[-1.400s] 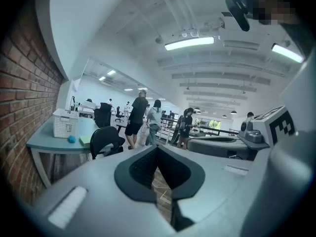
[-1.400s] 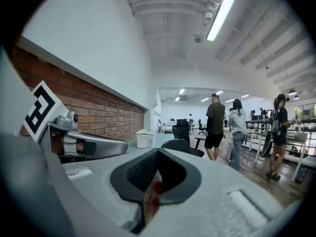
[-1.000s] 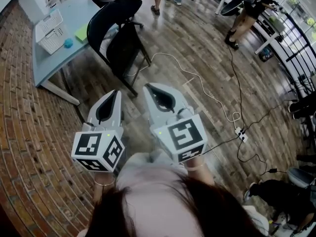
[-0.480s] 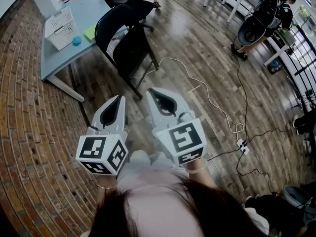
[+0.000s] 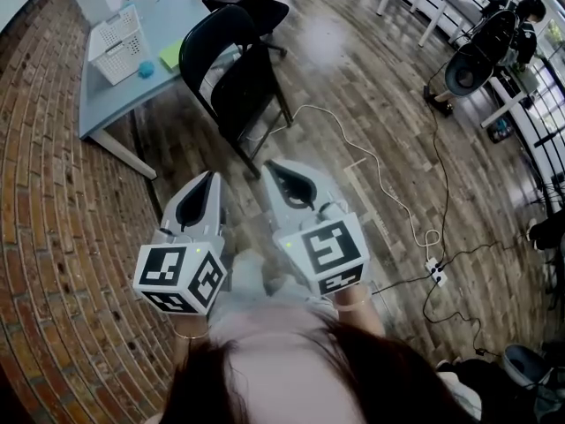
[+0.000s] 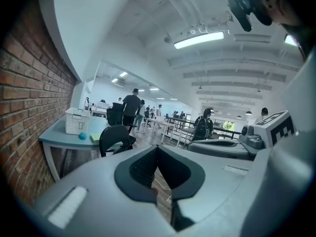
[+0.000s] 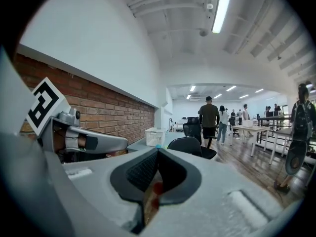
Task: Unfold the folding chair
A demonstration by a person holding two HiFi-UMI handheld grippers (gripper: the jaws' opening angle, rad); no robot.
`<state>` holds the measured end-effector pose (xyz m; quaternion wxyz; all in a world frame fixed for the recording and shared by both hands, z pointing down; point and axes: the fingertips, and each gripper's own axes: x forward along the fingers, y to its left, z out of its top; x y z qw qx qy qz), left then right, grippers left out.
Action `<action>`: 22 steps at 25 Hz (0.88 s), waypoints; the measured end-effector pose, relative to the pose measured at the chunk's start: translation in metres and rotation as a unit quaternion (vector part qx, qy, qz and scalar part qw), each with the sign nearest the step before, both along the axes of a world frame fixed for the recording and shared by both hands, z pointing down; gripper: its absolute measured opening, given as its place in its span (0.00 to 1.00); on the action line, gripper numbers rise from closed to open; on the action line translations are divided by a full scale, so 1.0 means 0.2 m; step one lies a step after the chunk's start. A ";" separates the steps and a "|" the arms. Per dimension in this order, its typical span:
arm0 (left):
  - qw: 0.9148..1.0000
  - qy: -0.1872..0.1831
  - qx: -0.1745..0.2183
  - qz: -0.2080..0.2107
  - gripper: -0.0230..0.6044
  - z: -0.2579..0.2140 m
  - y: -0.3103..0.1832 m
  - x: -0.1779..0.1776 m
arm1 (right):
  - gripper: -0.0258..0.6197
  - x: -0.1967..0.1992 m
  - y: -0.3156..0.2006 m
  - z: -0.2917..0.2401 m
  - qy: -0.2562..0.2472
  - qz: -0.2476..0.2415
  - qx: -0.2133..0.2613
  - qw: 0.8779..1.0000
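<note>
The black folding chair (image 5: 237, 79) stands on its legs on the wood floor beside a table, ahead of both grippers; its seat panel hangs steeply under the curved backrest. It also shows small in the left gripper view (image 6: 113, 138) and the right gripper view (image 7: 190, 145). My left gripper (image 5: 210, 178) and right gripper (image 5: 269, 168) are held side by side, pointing at the chair and well short of it. Each is shut with nothing between the jaws (image 6: 158, 148) (image 7: 158, 151).
A light blue table (image 5: 110, 109) at the chair's left carries a white basket (image 5: 119, 44), a teal ball (image 5: 146, 69) and a green note (image 5: 171, 56). An office chair (image 5: 256, 9) stands behind. A white cable (image 5: 371, 177) runs to a power strip (image 5: 434, 277). Brick paving (image 5: 53, 237) lies left.
The head view has shifted, so the chair and table sit lower and further right in the picture. Both grippers stay side by side and shut. People at the far right have moved.
</note>
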<state>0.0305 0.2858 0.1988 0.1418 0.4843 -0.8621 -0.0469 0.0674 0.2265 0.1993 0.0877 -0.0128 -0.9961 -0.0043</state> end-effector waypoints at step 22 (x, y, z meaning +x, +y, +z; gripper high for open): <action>1.000 0.014 0.011 -0.003 0.03 0.04 0.09 -0.64 | 0.04 -0.63 0.12 0.04 0.015 -0.029 0.009 0.999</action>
